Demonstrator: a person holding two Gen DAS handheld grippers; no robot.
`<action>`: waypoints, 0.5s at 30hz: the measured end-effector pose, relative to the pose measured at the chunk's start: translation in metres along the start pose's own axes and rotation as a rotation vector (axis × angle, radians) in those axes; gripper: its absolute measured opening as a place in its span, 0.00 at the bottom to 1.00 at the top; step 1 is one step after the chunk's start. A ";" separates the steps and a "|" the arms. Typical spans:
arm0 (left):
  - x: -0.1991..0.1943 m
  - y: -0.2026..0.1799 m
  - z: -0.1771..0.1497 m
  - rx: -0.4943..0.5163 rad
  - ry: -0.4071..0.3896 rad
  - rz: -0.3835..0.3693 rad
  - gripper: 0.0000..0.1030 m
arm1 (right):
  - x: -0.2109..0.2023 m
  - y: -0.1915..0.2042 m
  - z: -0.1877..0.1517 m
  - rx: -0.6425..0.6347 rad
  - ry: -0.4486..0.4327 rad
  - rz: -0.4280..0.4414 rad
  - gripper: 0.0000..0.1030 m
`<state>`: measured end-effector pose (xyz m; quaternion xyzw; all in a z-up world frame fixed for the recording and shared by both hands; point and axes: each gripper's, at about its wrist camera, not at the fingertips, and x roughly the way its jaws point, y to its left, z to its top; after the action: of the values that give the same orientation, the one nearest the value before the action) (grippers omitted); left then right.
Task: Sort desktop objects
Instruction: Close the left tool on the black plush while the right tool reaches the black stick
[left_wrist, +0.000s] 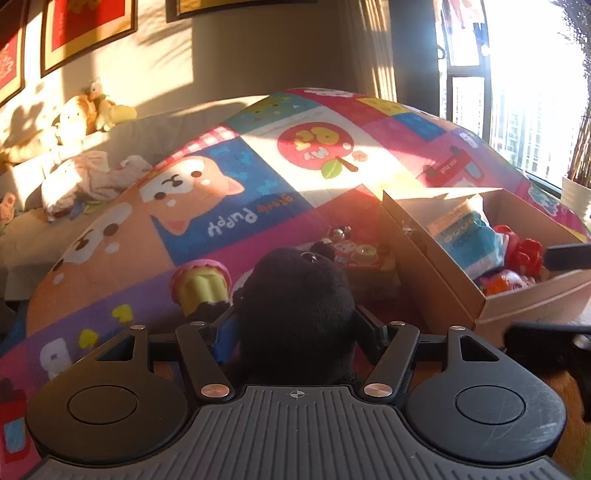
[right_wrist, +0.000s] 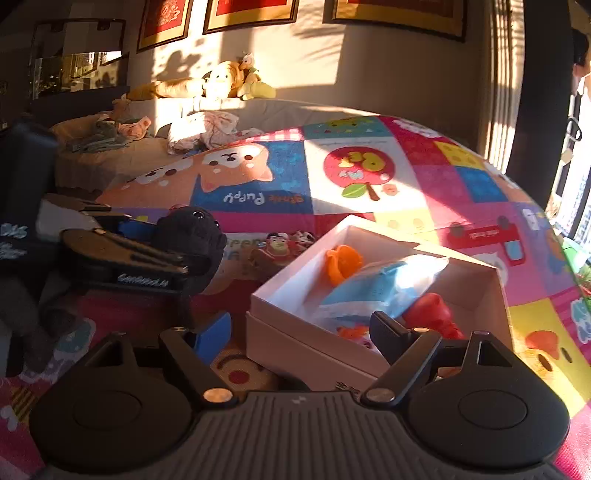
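Observation:
A black plush toy (left_wrist: 295, 306) fills the gap between the fingers of my left gripper (left_wrist: 297, 325), whose pads press on its sides. In the right wrist view the same plush toy (right_wrist: 192, 236) sits in the left gripper (right_wrist: 173, 247) at the left, above the mat. An open cardboard box (left_wrist: 436, 273) lies to the right of it. It holds a blue packet (right_wrist: 373, 291), a red toy (right_wrist: 432, 314) and an orange toy (right_wrist: 341, 264). My right gripper (right_wrist: 299, 332) stands open over the box's near wall (right_wrist: 295, 350), with nothing gripped.
On the colourful cartoon mat (left_wrist: 229, 192) lie a pink and yellow cupcake toy (left_wrist: 201, 288), small figurines (right_wrist: 284, 243) and a round face toy (right_wrist: 240, 373) under the right gripper. A couch with plush toys (right_wrist: 221, 79) and clothes stands behind. A bright window (left_wrist: 524, 92) is at the right.

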<state>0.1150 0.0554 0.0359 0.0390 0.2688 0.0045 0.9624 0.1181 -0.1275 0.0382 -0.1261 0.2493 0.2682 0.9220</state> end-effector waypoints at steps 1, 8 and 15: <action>-0.007 0.006 -0.003 -0.001 0.005 -0.002 0.68 | 0.008 0.001 0.003 0.006 0.016 0.023 0.80; -0.036 0.039 -0.016 -0.094 0.052 -0.093 0.68 | 0.006 0.004 0.008 0.072 0.060 0.113 0.89; -0.047 0.026 -0.023 -0.115 0.062 -0.208 0.68 | -0.040 0.008 -0.003 0.077 0.069 0.231 0.91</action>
<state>0.0633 0.0817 0.0426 -0.0446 0.3003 -0.0786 0.9496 0.0829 -0.1396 0.0561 -0.0704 0.3038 0.3584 0.8800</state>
